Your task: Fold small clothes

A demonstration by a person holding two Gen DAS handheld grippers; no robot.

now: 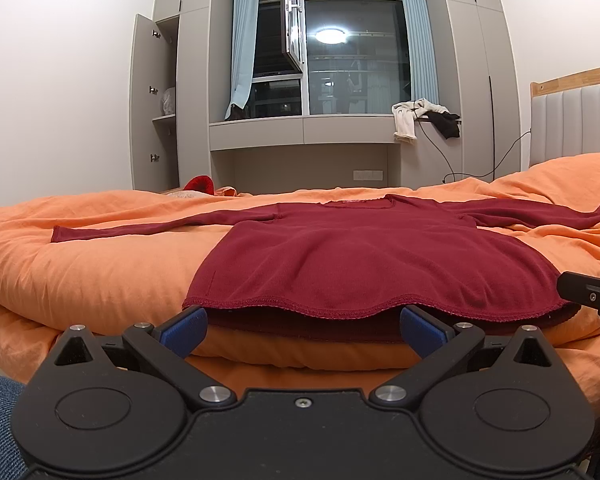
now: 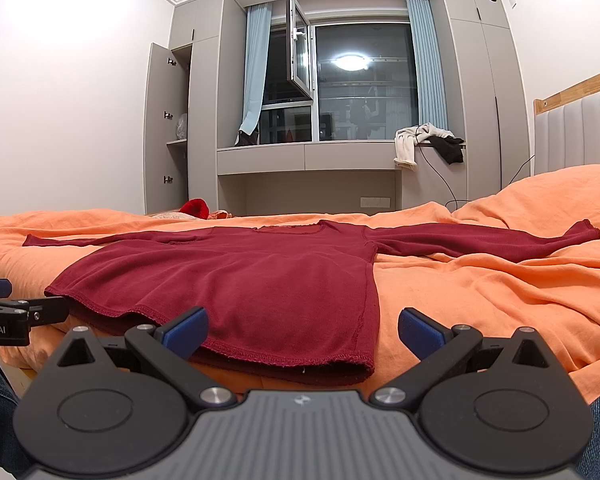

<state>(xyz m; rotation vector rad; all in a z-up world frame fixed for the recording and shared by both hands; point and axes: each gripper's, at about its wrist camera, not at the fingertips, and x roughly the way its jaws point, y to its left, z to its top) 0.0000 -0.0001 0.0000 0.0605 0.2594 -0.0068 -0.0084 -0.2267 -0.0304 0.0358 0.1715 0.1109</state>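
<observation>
A dark red long-sleeved shirt [image 1: 364, 256] lies spread flat on the orange bedding [image 1: 92, 272], both sleeves stretched out sideways and the neckline at the far side. My left gripper [image 1: 302, 330] stands open just before the hem, near its left corner, with nothing between its blue pads [image 1: 182, 330]. In the right wrist view the same shirt [image 2: 240, 276] shows its near right hem corner between the spread fingers of my right gripper [image 2: 302, 332], which is open and holds nothing. The left gripper [image 2: 4, 308] shows at that view's left edge.
The orange bedding [image 2: 480, 292] is rumpled on the right, rising to a padded headboard [image 2: 580, 132]. A red item [image 2: 196, 208] lies past the bed's far edge. Beyond stand grey wardrobes, a window ledge with draped clothes [image 2: 428, 140] and a hanging cable. A person's jeans-clad legs flank the grippers.
</observation>
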